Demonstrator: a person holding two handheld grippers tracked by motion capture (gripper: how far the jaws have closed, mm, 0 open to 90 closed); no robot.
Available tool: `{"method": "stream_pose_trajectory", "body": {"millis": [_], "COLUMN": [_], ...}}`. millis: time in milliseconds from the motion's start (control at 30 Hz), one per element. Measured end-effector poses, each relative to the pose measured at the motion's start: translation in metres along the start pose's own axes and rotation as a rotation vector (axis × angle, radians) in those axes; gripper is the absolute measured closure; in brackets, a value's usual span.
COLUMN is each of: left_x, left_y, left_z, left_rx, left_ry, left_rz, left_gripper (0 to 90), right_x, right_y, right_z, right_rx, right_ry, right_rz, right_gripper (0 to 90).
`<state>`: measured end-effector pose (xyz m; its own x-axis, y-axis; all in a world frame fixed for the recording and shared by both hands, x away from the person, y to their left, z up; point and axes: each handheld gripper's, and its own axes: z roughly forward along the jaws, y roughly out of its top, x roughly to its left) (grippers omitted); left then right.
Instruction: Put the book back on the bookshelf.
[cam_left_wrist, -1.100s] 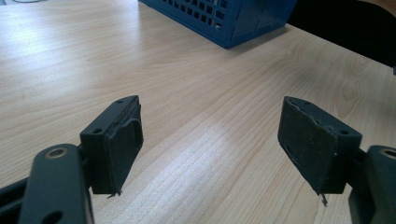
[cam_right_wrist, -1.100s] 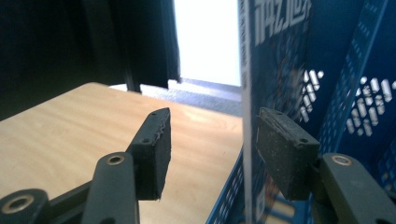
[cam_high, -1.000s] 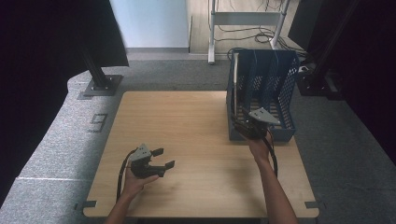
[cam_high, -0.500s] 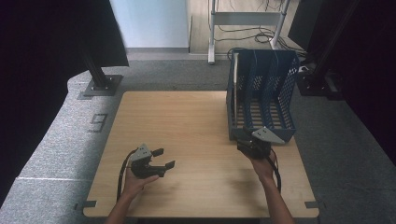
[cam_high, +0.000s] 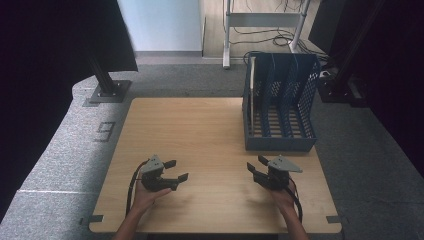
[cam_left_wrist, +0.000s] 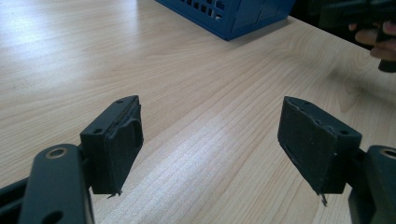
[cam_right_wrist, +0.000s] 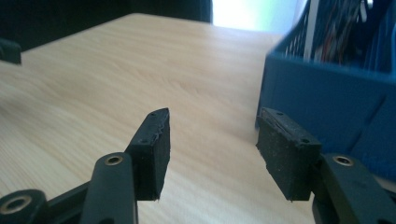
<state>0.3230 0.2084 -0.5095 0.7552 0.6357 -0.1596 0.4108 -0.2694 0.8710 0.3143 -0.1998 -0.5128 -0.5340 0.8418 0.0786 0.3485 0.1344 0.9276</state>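
A blue mesh file rack (cam_high: 280, 107) with several upright slots stands at the back right of the wooden table (cam_high: 200, 125). A thin pale sheet (cam_high: 251, 90) stands in its leftmost slot. My right gripper (cam_high: 256, 164) hovers low just in front of the rack's near wall, jaws apart with nothing between them. In the right gripper view the gripper (cam_right_wrist: 212, 144) points past the rack's front corner (cam_right_wrist: 327, 93). My left gripper (cam_high: 177, 170) rests at the front left, open and empty; its own view (cam_left_wrist: 210, 140) has bare wood between the pads and the rack (cam_left_wrist: 229, 14) far off.
The person's right hand (cam_left_wrist: 378, 42) with its gripper appears at the top right of the left gripper view. Grey carpet surrounds the table. A black stand base (cam_high: 107, 90) sits off the back left corner, and a white frame with cables (cam_high: 265, 20) behind.
The right gripper has drawn back from the rack's front toward the person and sunk lower over the table. The left gripper has stayed where it was.
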Motion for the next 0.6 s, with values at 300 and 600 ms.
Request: {"method": "stream_pose_trajectory", "body": {"millis": [300,600], "left_x": [0.0,-0.001], "left_y": [-0.001,-0.001], "left_z": [0.0,0.001], "left_rx": [0.005,0.008], "left_ry": [0.002,0.006], "left_rz": [0.003,0.005], "left_gripper": [22.2,22.1], "right_x": [-0.003,-0.004], "right_y": [-0.016,-0.021], "right_z": [0.002,0.004], "right_rx": [0.063,0.092], "right_ry": [0.011,0.001], "right_rz": [0.003,0.003], "right_gripper": [43.2,39.8]}}
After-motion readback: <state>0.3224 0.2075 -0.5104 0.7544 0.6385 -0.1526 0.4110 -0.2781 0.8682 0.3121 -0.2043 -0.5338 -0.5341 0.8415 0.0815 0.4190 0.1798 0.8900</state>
